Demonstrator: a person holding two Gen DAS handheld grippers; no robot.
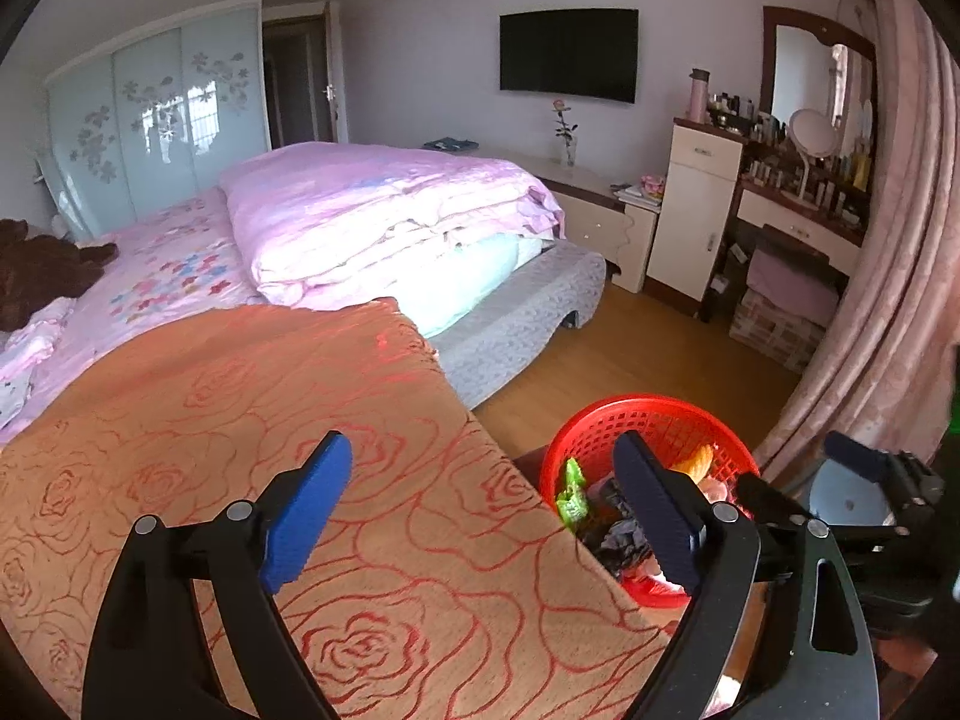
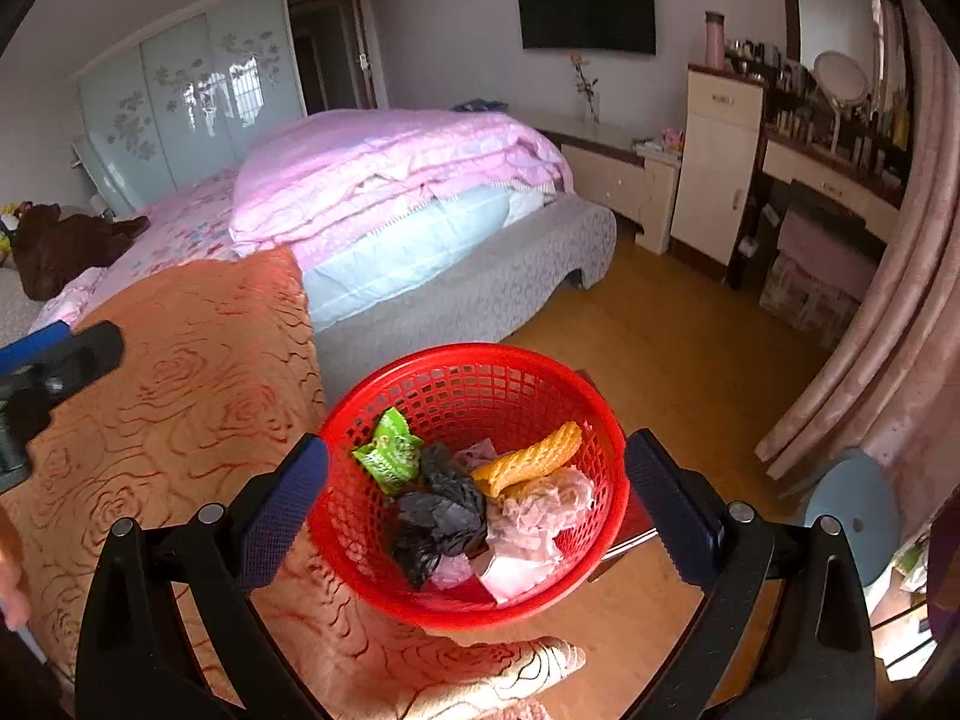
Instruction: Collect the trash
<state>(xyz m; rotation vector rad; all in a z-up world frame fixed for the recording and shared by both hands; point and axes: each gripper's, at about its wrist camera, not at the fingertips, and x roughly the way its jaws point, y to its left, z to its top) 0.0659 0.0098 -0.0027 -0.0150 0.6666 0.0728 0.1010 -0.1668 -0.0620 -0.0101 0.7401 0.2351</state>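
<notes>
Red plastic mesh basket (image 2: 474,378) holds the trash; both grippers, left gripper (image 1: 486,516) and right gripper (image 2: 477,510), gape empty above it, so scan the orange rose-patterned blanket (image 1: 240,408) beside the basket.

Both grippers are the same build: chunky black arms shaped like curved tongs, each with a long slot cut through it and round silver pivot pins at the joints. The left gripper (image 1: 483,513) has blue pads with a fine knurled grip texture; one pad looks bright blue in the light, the other navy in shadow. The right gripper (image 2: 477,507) has the same textured pads, both reading dark navy here. At the left edge of the right wrist view there's a blurry sliver, probably the person's hand (image 2: 12,570), too cut off to tell more.
</notes>
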